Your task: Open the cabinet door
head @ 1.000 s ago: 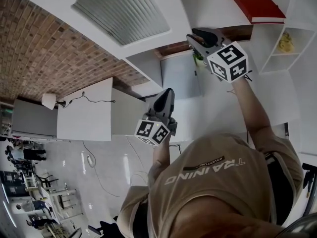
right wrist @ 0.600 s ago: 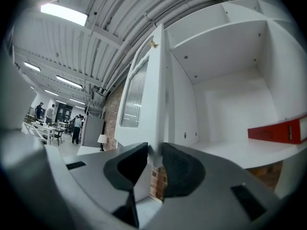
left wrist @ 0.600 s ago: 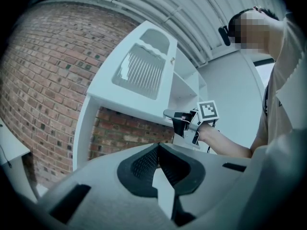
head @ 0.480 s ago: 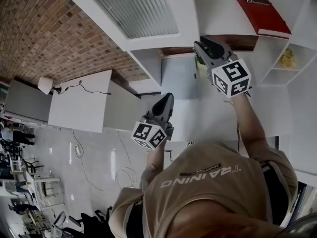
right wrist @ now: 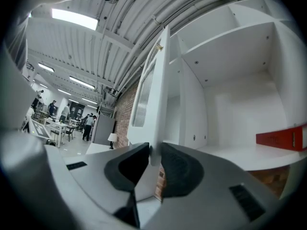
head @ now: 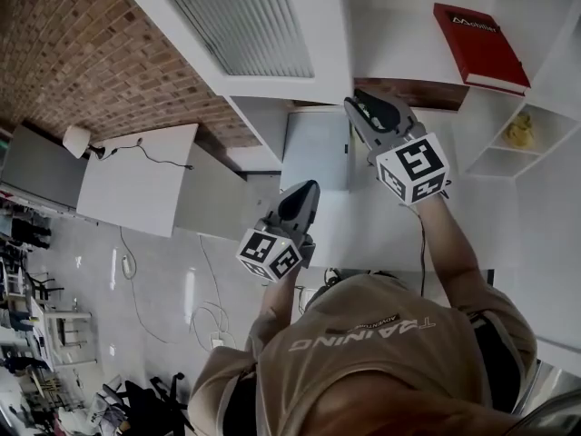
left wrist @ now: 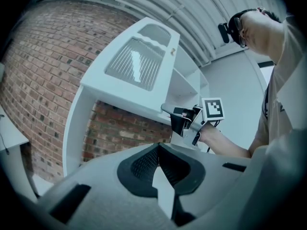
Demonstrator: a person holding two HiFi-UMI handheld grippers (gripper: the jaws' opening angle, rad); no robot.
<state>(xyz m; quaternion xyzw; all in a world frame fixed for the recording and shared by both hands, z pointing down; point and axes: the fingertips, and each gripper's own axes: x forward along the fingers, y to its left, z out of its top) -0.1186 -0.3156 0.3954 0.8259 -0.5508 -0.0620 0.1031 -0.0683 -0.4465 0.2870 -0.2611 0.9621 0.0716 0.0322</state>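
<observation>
Right gripper [right wrist: 154, 159] closing on the edge of an open white cabinet door [right wrist: 153, 95].

The door stands edge-on between the two dark jaws, whose pads touch its faces at the lower corner. A ribbed glass panel fills its upper part. To the right are white cabinet shelves [right wrist: 230, 152], with a red book [right wrist: 280, 139] lying at the right end of one. To the left are a brick wall [right wrist: 125, 114], a small lamp [right wrist: 113, 138] and distant people [right wrist: 88, 123] by tables.

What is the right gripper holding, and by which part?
The cabinet door, by the bottom of its free edge: the right gripper's jaws are closing on it. The left gripper holds nothing.
</observation>
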